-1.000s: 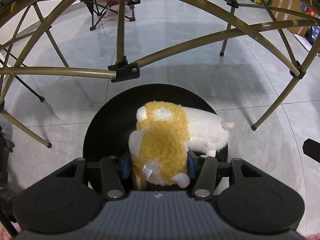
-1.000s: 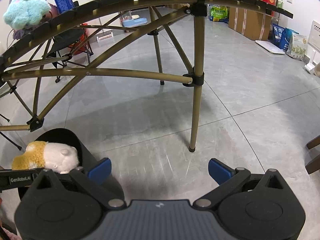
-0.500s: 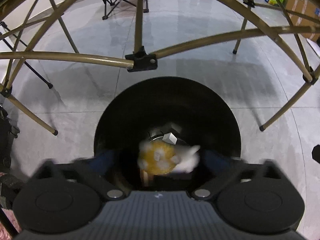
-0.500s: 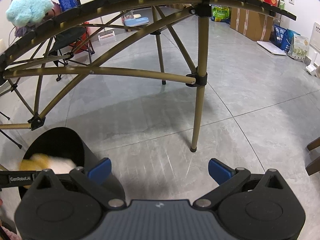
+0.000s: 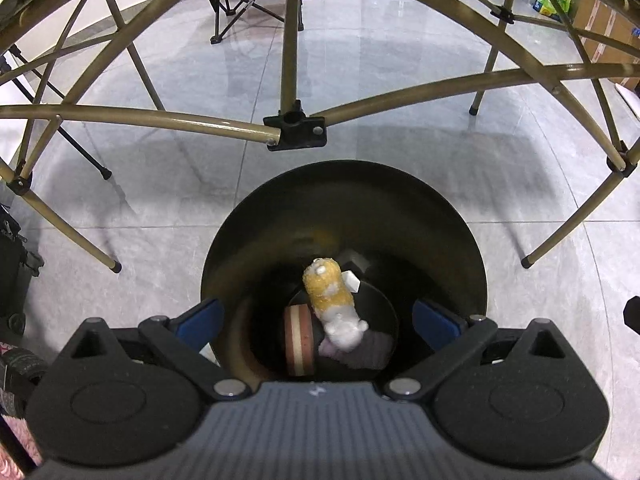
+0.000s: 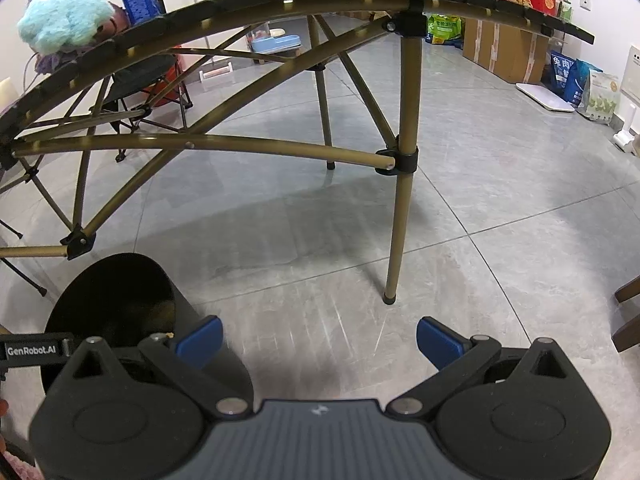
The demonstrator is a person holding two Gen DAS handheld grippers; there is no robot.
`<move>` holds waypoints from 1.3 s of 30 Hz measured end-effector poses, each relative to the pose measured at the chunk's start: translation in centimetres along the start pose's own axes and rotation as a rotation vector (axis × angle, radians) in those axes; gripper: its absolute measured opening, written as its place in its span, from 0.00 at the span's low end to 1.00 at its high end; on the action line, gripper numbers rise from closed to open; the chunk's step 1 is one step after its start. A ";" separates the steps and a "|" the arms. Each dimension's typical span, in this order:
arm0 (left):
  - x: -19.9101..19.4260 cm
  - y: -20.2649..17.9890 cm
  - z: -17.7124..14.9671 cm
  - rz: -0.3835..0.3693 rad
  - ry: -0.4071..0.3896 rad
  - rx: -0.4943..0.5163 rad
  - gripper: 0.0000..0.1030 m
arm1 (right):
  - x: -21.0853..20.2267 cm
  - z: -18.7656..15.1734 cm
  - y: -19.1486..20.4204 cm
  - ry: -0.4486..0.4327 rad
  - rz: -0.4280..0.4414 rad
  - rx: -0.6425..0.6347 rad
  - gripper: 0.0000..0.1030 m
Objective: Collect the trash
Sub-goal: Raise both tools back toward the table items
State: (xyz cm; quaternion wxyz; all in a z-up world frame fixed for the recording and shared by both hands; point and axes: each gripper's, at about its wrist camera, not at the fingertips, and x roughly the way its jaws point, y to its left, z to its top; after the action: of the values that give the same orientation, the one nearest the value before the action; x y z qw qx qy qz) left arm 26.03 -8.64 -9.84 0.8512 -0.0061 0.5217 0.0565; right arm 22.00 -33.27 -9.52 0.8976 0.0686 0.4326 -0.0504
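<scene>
A yellow and white plush toy [image 5: 331, 306] lies at the bottom of the black round bin [image 5: 460, 224], on top of a striped pink and cream roll [image 5: 299, 340] and other scraps. My left gripper [image 5: 320, 320] hangs over the bin's mouth, pointing down into it, open wide with nothing between its blue pads [image 5: 199, 318]. In the right wrist view the same bin [image 6: 120, 292] stands at the lower left. My right gripper [image 6: 318, 340] is open over bare floor to the right of the bin, holding nothing.
A folding table's brass-coloured legs and cross bars [image 5: 290, 60] arch over the bin, with a black joint [image 5: 296, 130] just beyond its rim. One leg [image 6: 400, 224] stands ahead of my right gripper. A blue plush [image 6: 64, 16] sits on the tabletop. Boxes and bags [image 6: 508, 52] line the far wall.
My left gripper has opened and let go of the plush toy, which dropped from the bin's mouth to its bottom. The right gripper has kept still.
</scene>
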 end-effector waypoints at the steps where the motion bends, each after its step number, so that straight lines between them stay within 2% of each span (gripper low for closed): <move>1: -0.2 0.1 0.0 0.000 -0.007 0.000 1.00 | -0.1 0.0 0.0 -0.001 0.000 -0.001 1.00; 9: -1.7 0.7 -0.3 -0.016 -0.067 0.004 1.00 | -0.8 -0.1 0.4 -0.013 0.001 -0.010 1.00; 22: -6.4 2.7 -1.5 -0.055 -0.235 0.036 1.00 | -3.5 -0.3 1.5 -0.065 0.018 -0.043 1.00; 31: -11.5 5.6 -2.0 -0.081 -0.378 -0.012 1.00 | -7.4 -0.1 3.9 -0.202 0.055 -0.132 1.00; 39: -16.2 8.6 -1.2 -0.101 -0.501 -0.070 1.00 | -12.3 1.0 6.5 -0.374 0.118 -0.194 1.00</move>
State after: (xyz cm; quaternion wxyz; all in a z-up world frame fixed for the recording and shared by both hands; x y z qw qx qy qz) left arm 16.81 -1.67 4.37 0.9549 -0.0474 0.2914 0.0318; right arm 16.10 -26.64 1.27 0.9660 -0.0033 0.2564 0.0322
